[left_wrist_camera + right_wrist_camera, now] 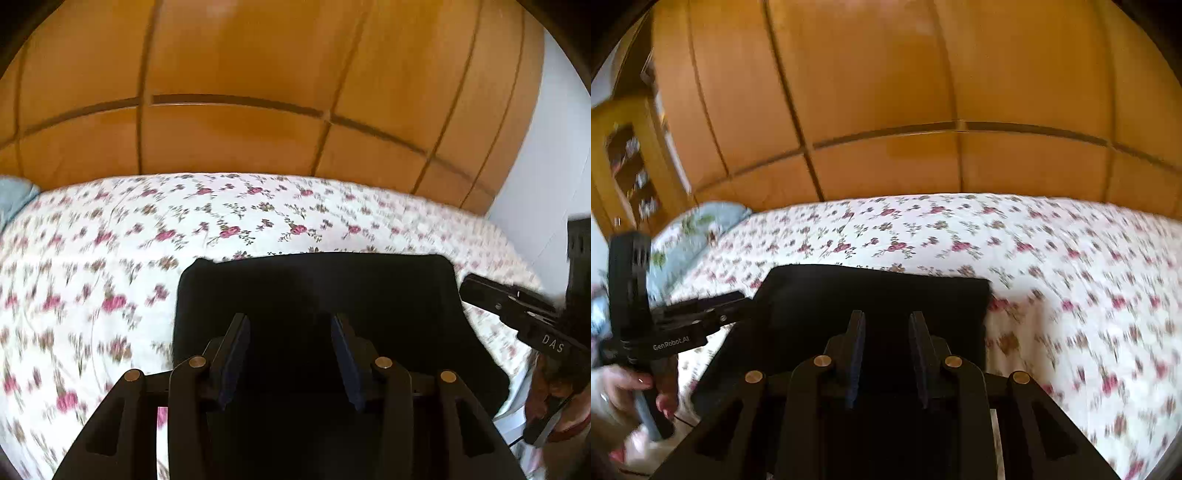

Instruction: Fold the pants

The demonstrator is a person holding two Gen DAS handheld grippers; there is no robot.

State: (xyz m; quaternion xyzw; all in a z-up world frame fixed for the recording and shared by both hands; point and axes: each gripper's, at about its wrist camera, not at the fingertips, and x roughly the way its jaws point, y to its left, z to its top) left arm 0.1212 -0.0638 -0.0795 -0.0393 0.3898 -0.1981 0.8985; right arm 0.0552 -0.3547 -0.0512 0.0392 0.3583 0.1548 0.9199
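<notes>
The black pants [317,288] lie folded into a neat rectangle on the flowered bedspread [110,258], at the near edge of the bed. They also show in the right wrist view [879,291]. My left gripper [290,325] is open and empty, its fingers hovering over the near part of the pants. My right gripper [886,321] is open and empty above the near part of the pants. Each gripper shows from the side in the other's view: the right one [480,286] beside the pants' right edge, the left one [738,299] at their left edge.
A wooden wardrobe [258,92] stands behind the bed. A light blue pillow [698,229] lies at the bed's left end. A wooden shelf unit [628,166] stands at far left. A white wall [546,166] is at the right.
</notes>
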